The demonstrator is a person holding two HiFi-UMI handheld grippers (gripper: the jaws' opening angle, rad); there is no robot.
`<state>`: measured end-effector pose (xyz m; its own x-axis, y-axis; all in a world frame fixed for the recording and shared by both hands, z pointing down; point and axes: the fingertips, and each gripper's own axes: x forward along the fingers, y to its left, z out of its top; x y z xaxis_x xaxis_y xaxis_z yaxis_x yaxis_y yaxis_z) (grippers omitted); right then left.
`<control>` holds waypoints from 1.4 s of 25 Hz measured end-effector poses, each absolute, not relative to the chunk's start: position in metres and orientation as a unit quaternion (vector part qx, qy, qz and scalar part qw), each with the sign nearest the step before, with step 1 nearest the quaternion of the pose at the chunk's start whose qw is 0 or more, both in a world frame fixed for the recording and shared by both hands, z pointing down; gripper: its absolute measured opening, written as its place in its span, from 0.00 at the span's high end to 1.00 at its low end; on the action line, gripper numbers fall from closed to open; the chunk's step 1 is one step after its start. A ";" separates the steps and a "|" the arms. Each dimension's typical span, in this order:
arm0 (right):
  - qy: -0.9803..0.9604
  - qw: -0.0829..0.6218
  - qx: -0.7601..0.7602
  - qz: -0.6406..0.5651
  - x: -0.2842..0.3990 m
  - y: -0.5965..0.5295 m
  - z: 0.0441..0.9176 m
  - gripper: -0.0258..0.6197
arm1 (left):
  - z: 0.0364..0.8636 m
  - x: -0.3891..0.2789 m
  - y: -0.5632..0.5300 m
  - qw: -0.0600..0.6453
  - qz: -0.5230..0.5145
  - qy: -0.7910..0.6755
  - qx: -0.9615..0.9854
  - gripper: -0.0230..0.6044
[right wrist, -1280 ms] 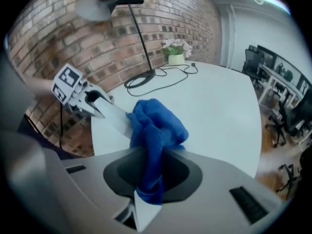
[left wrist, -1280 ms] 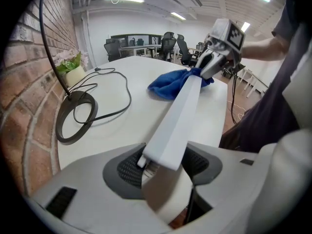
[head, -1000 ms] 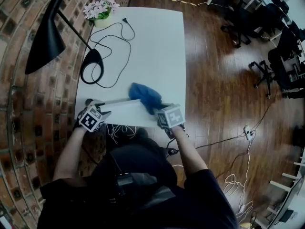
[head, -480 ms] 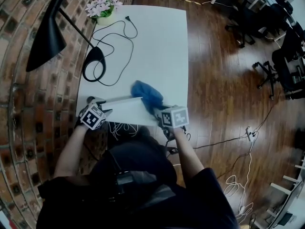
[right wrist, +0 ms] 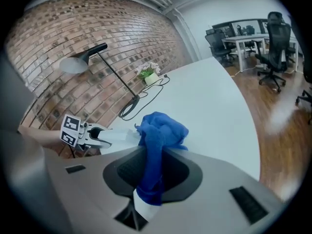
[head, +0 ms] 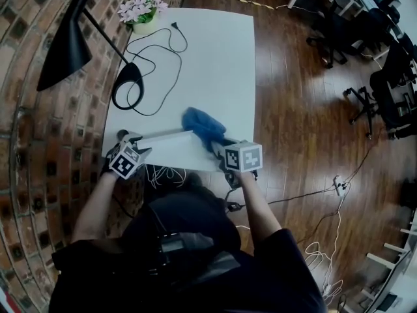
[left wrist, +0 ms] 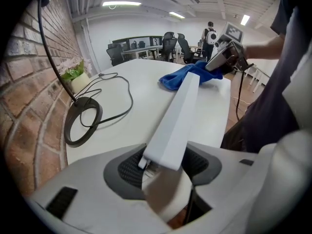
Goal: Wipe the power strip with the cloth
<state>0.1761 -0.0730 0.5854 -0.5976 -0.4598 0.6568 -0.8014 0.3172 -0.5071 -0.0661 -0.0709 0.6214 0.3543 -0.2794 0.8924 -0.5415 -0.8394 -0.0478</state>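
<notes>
Near the white tabletop's (head: 215, 57) front edge, the left gripper (left wrist: 163, 167) clamped the long white plastic power strip (left wrist: 178, 116) endwise; the right gripper (right wrist: 151, 179) pinched a crumpled blue cloth (right wrist: 161, 130) (touching the strip).

table (head: 221, 64): power strip (head: 168, 150) lies along its near edge; left gripper (head: 132, 143) holds its left end; cloth (head: 203, 125) rests on its right end, held between the right gripper (head: 221, 146) jaws | behind strip, at table's left: lamp base (head: 128, 83); cable (head: 164, 52) loops beside it; flower pot (head: 141, 13) at far left corner | brick wall (head: 26, 142) left of table
</notes>
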 end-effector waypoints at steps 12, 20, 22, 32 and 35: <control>-0.838 0.299 0.334 0.310 0.180 -0.053 0.560 0.47 | 0.619 -0.066 -0.071 0.076 0.507 -0.271 0.815 0.61; -0.893 0.398 0.194 0.082 0.053 -0.078 0.556 0.47 | 0.621 -0.066 -0.069 0.066 0.501 -0.269 0.820 0.61; -0.884 0.440 0.155 0.023 0.029 -0.080 0.576 0.47 | 0.622 -0.064 -0.068 0.066 0.499 -0.267 0.822 0.61; -0.872 0.480 0.096 -0.022 -0.002 -0.066 0.596 0.52 | 0.620 -0.065 -0.070 0.049 0.474 -0.259 0.840 0.62; -0.866 0.488 0.104 -0.020 -0.005 -0.065 0.597 0.52 | 0.620 -0.065 -0.068 0.057 0.471 -0.243 0.846 0.63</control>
<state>-0.0052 -0.0648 0.5965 -0.5019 -0.1997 0.8416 -0.1612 0.9775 0.1358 -0.0652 -0.0678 0.6202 0.4384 -0.3581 0.8244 -0.4658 -0.8749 -0.1323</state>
